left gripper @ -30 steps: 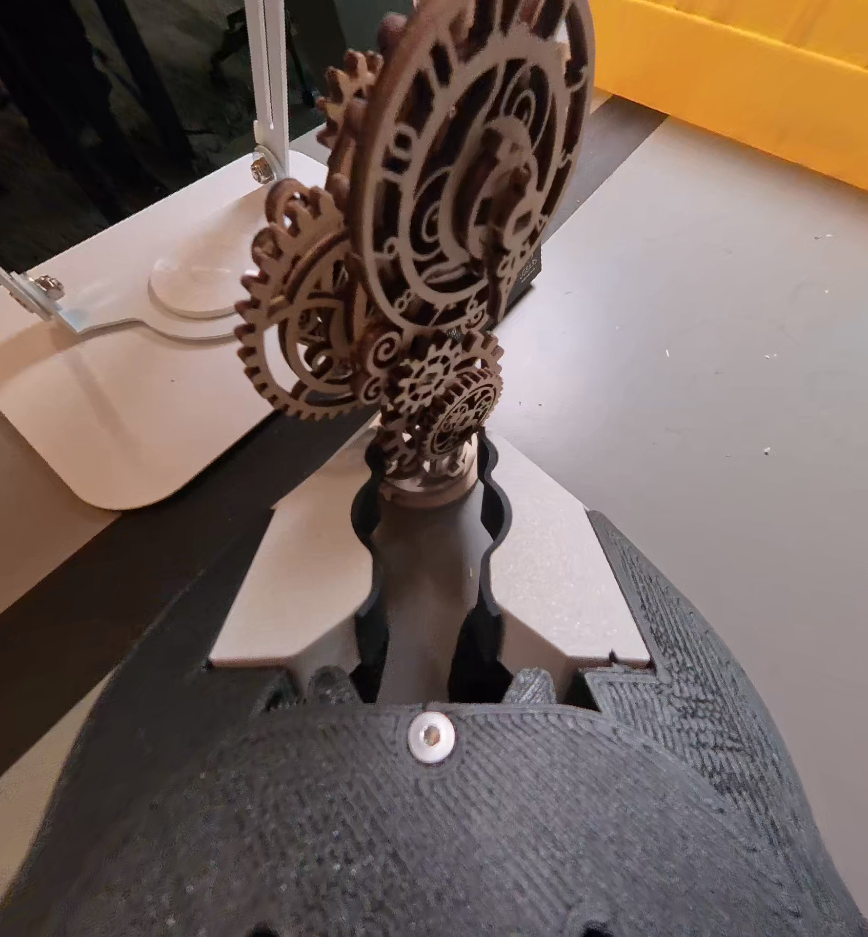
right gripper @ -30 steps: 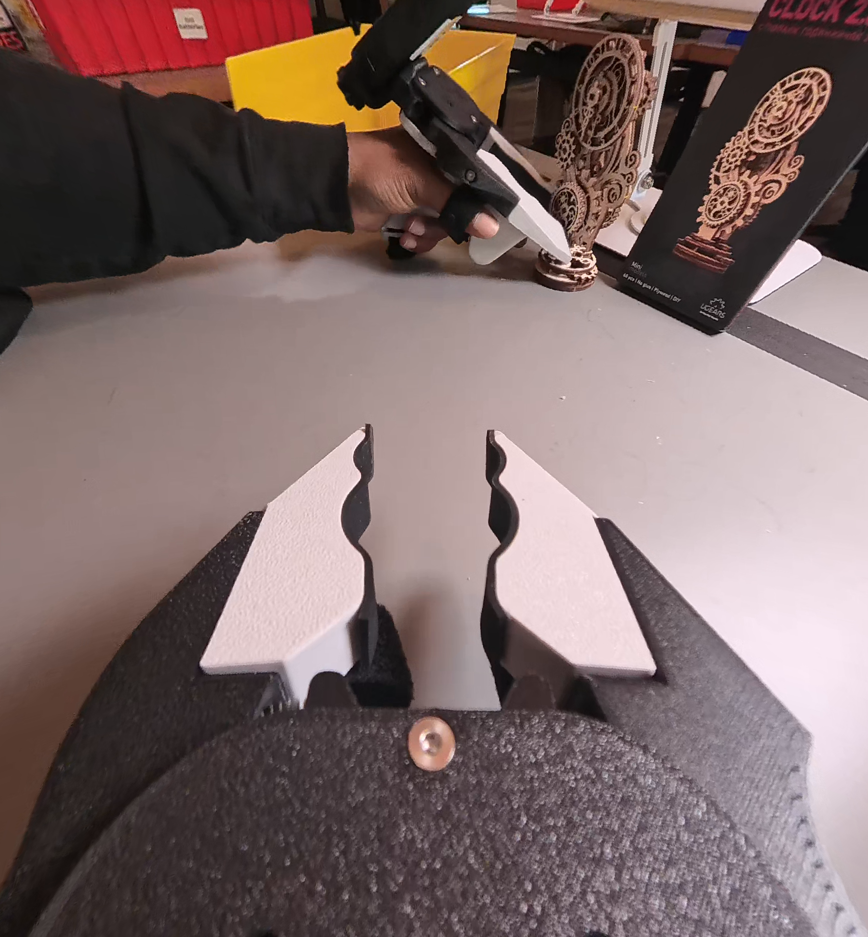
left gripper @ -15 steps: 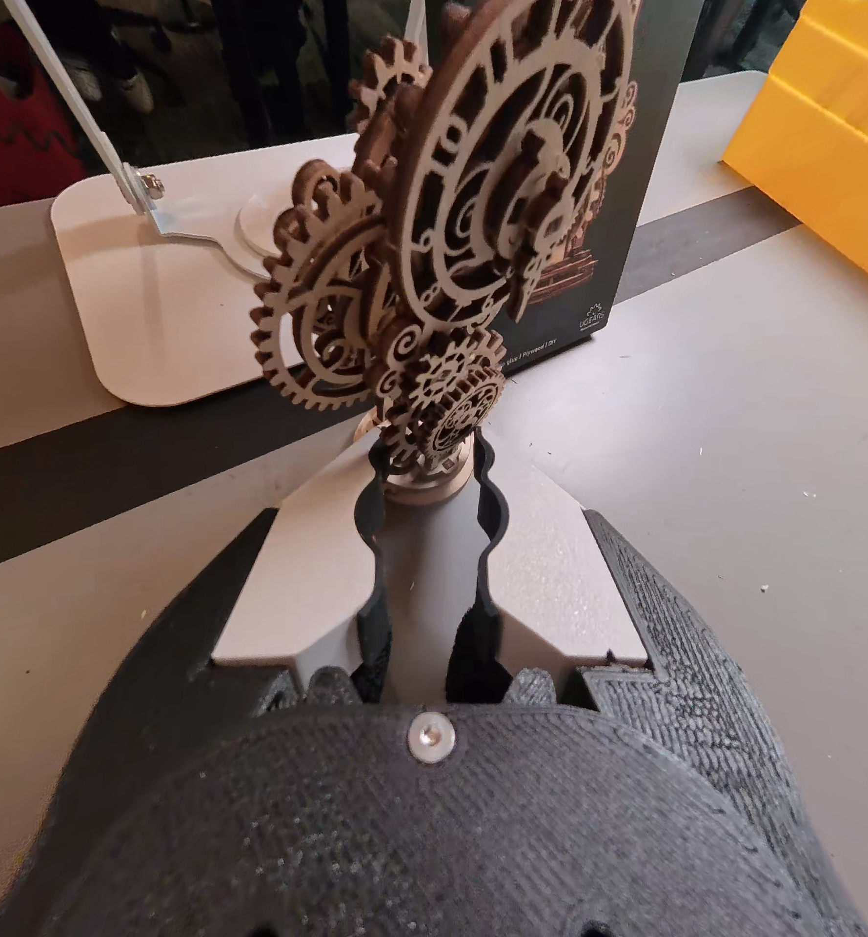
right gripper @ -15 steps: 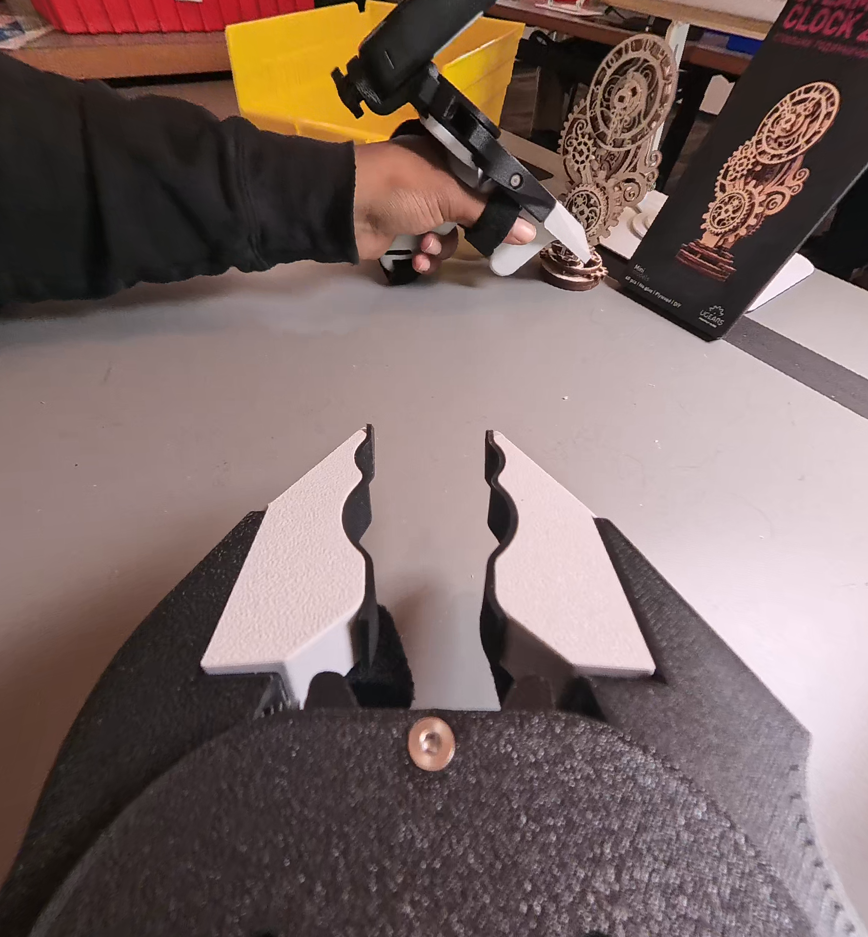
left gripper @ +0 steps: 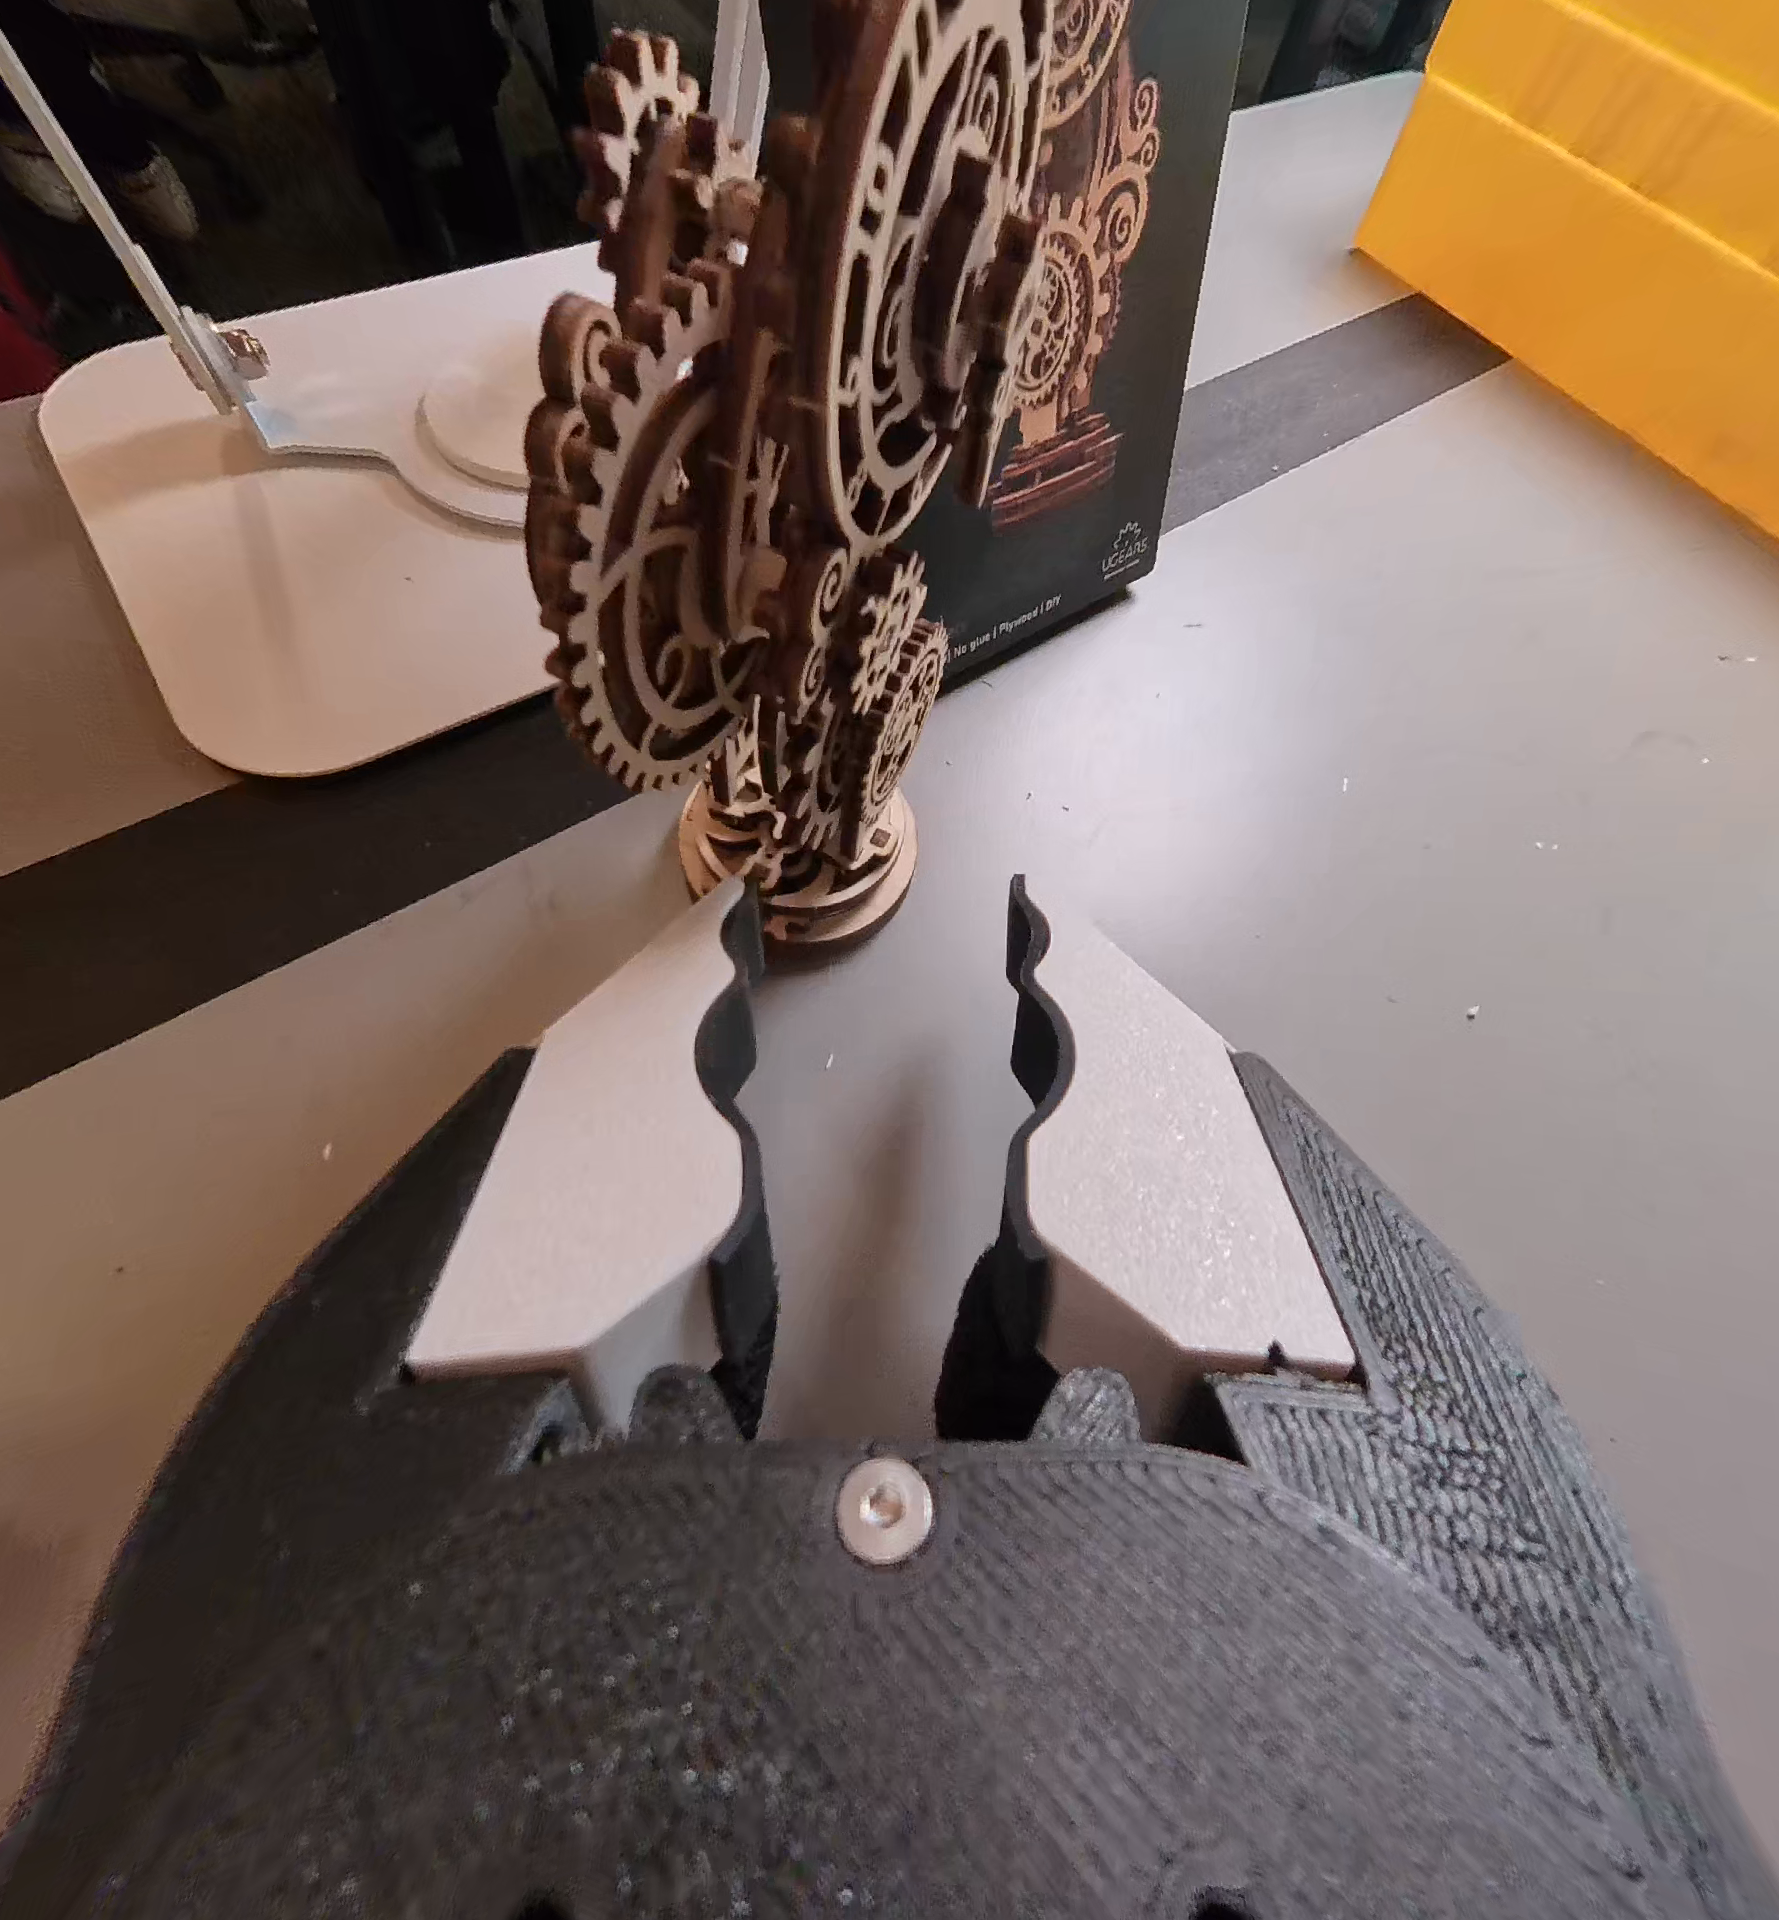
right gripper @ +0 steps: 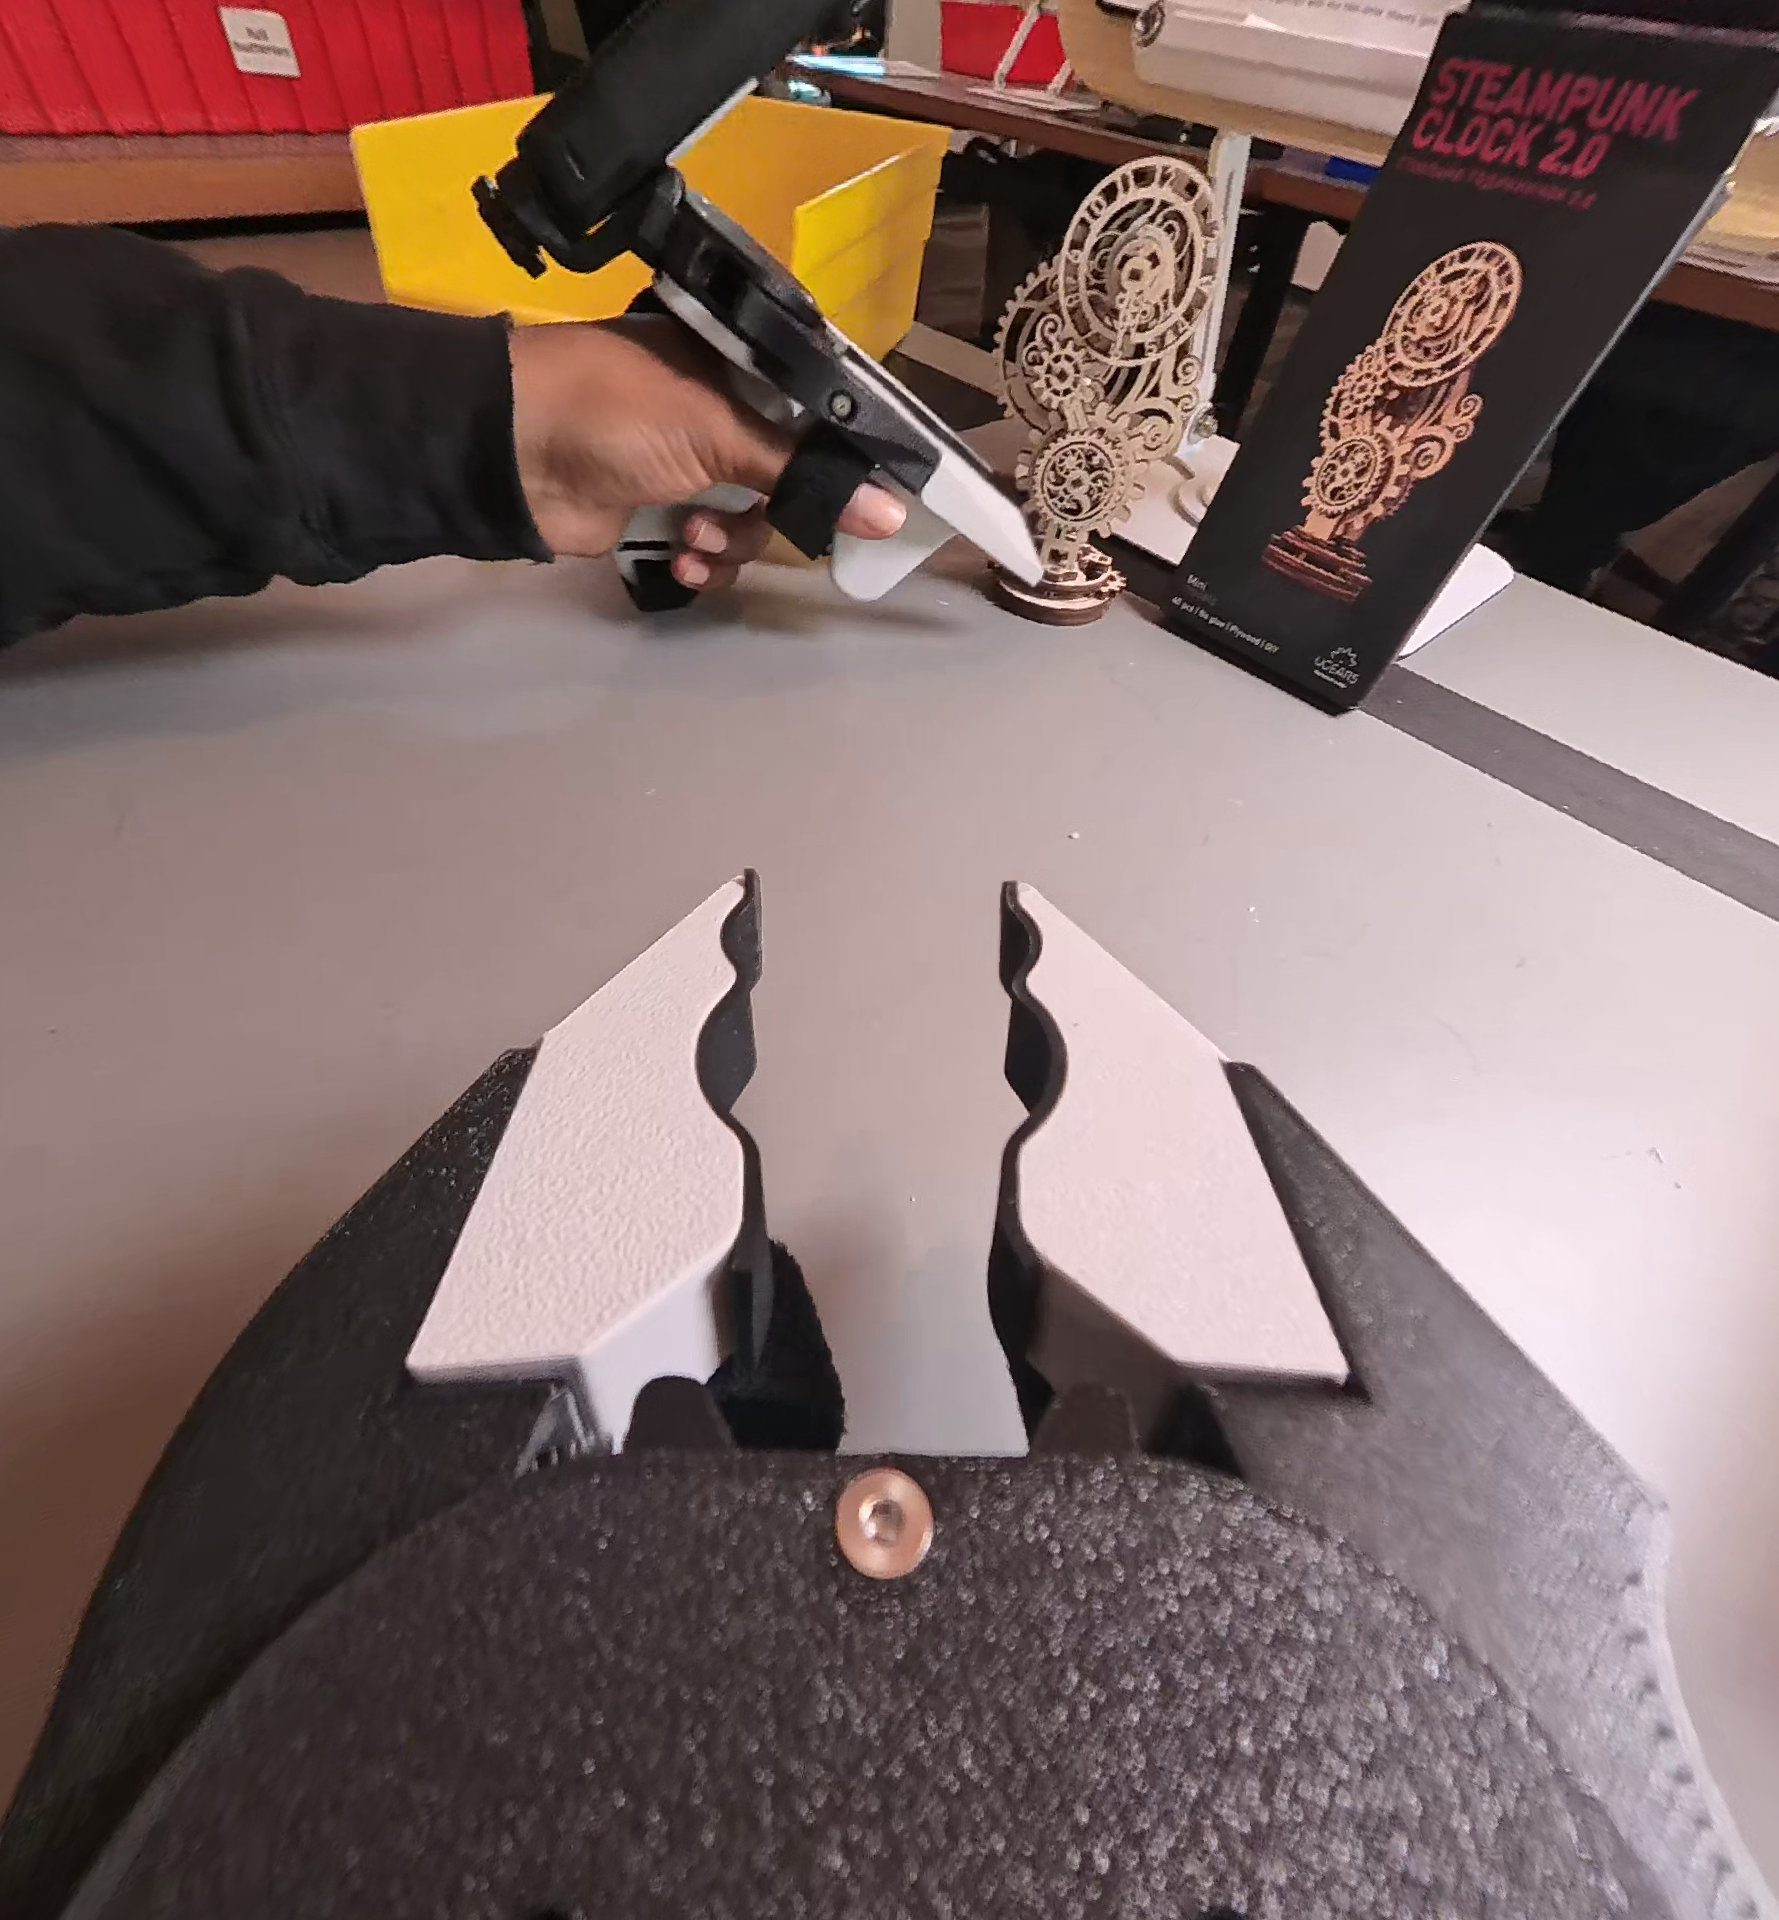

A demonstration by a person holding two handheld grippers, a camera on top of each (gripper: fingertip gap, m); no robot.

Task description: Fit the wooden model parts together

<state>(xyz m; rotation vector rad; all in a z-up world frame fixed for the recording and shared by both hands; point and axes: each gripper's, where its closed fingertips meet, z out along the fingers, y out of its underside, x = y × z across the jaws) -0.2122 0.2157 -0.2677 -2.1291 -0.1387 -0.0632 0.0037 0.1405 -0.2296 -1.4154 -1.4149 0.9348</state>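
Just beyond the left gripper's (left gripper: pixel 880 894) parted, empty fingertips stands the wooden clock model (left gripper: pixel 812 499); a sideways nudge could topple it, while the right gripper (right gripper: pixel 877 883) gapes idle.

Our left wrist view sits low and close to the wooden clock model (left gripper: pixel 760 520); our right wrist view looks across the tabletop (right gripper: pixel 449 831) from farther back, sharing the model (right gripper: pixel 1103 416) and black box (right gripper: pixel 1467 364).
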